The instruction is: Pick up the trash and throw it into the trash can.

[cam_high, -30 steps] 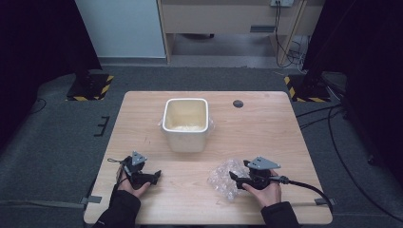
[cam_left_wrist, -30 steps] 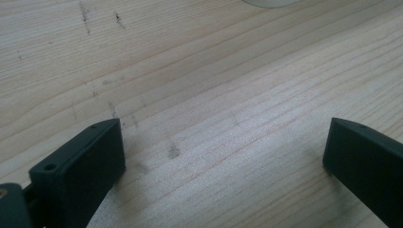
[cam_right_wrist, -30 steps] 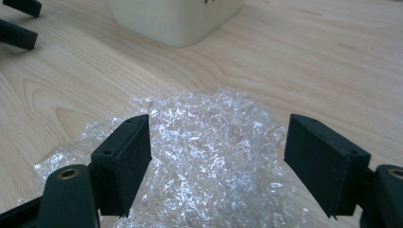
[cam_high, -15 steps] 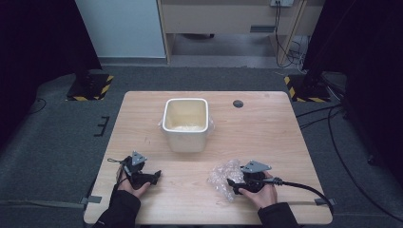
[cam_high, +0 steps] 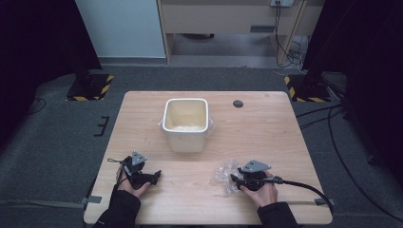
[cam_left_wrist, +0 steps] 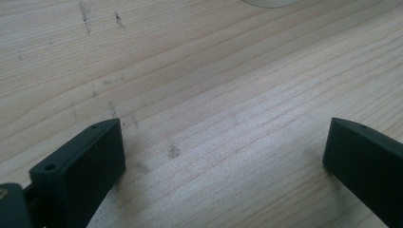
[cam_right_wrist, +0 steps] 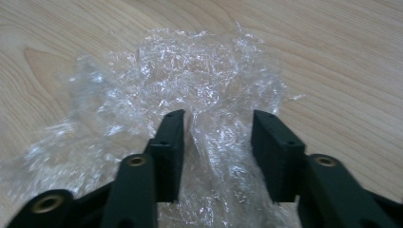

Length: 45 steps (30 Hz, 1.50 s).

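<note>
two hand-held grippers sit low on the wooden surface [cam_high: 266,128] in the high view: our left hand-held gripper [cam_high: 154,177] near the front left, our right hand-held gripper [cam_high: 233,178] at a crumpled plastic wrap [cam_high: 223,175], in front of a white tub [cam_high: 186,123].

left gripper view: jaws wide apart over bare wood, holding nothing.

right gripper view: jaws part open astride a raised fold of the wrap [cam_right_wrist: 190,85], not yet pinched. we judge it feather-light, limp and slippery; that bunched ridge is the best hold.
</note>
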Motion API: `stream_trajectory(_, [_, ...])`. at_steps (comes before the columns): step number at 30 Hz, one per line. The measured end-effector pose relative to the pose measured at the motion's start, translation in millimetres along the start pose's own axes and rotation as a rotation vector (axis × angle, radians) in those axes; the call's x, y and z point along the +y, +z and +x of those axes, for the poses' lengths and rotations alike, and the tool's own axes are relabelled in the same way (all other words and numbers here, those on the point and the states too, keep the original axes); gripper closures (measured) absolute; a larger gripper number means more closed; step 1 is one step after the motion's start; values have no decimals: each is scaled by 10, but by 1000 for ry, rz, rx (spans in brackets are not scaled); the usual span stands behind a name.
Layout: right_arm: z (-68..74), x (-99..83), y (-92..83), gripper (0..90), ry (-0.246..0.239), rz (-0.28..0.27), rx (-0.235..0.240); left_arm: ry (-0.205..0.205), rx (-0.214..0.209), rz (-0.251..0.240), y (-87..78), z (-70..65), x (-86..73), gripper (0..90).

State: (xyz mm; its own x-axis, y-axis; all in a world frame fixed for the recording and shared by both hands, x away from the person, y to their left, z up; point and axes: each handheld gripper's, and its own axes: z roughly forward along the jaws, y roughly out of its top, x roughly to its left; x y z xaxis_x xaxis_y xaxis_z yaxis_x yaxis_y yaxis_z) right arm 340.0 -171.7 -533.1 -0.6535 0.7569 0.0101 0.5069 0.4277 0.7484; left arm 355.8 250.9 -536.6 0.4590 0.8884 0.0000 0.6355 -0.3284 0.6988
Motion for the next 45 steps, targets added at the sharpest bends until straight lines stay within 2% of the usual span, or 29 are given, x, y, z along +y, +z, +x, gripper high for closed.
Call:
stream_trajectory(2, [-16, 10, 1, 683, 3, 1, -2, 0, -1, 0, 0, 0, 0, 0])
stream_trajectory(6, [-41, 29, 1, 755, 19, 8, 3, 0, -1, 0, 0, 0, 0, 0])
stream_trajectory(12, [-77, 73, -76, 798, 41, -28, 18, 0, 0, 0, 0, 0, 0, 0])
stream_trajectory(20, [-122, 184, -318, 801, 77, -152, 38, -1, -1, 0, 0, 0, 0, 0])
stream_trajectory(24, [-178, 246, -477, 796, 89, -238, 17, -1, -1, 0, 0, 0, 0, 0])
stream_trajectory(28, [-226, 286, -592, 795, 98, -300, 2, -1, -1, 0, 0, 0, 0, 0])
stream_trajectory(36, [-293, 368, -744, 790, 108, -386, -19, -1, -1, 0, 0, 0, 0, 0])
stream_trajectory(42, [-325, 471, -816, 791, 131, -447, -7, 0, -1, 0, 0, 1, 0, 0])
stream_trajectory(45, [-328, 546, -835, 791, 125, -474, -5, 0, -1, 0, 1, 0, 0, 0])
